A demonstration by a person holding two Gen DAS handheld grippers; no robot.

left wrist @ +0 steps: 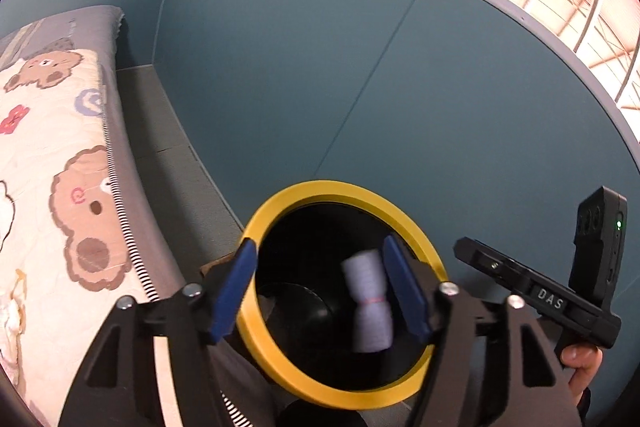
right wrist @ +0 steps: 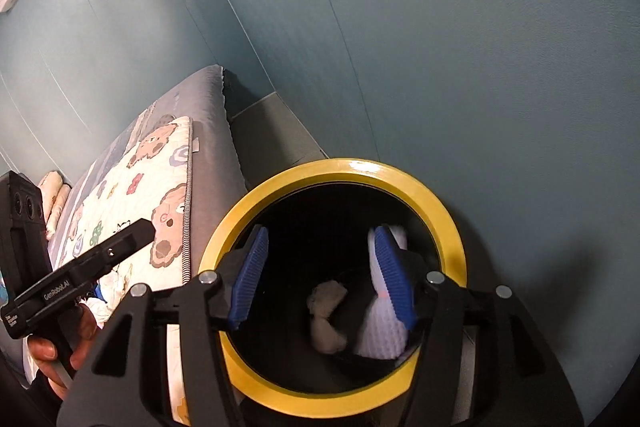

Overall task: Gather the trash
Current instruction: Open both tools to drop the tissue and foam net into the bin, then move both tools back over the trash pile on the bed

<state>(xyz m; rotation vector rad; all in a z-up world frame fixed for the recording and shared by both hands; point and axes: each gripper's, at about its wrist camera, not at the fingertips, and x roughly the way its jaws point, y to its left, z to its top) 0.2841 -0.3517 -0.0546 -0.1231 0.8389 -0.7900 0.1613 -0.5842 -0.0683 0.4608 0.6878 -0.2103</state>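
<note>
One bin (left wrist: pixel 340 393) stands on the floor between one bed (left wrist: pixel 52 163) and the blue wall (left wrist: pixel 360 67); it is black inside with one yellow rim ring. Two tools are poised over its mouth, both angled downward. The left tool (left wrist: pixel 324 291) has its two blue pads spread apart, with nothing pinched between them; one rolled pale-lavender paper bundle (left wrist: pixel 370 307), cinched at its middle by one thin red band, shows blurred in the bin opening just beside the right-hand pad, and contact with that pad cannot be determined. The right tool (right wrist: pixel 320 283) likewise has its two blue pads spread, with nothing pressed between them. In the right wrist view, two pieces of trash are visible within the bin: the lavender bundle (right wrist: pixel 380 331), partly hidden behind the right-hand pad, and one crumpled off-white wad (right wrist: pixel 327 315) lying lower, to its left, the two near each other. Each wrist view shows the opposite tool's black handle, held by one hand: the right hand (left wrist: pixel 582 363) and the left hand (right wrist: pixel 60 347). The bed carries one quilt (right wrist: pixel 136 195) printed with bears and flowers.
</note>
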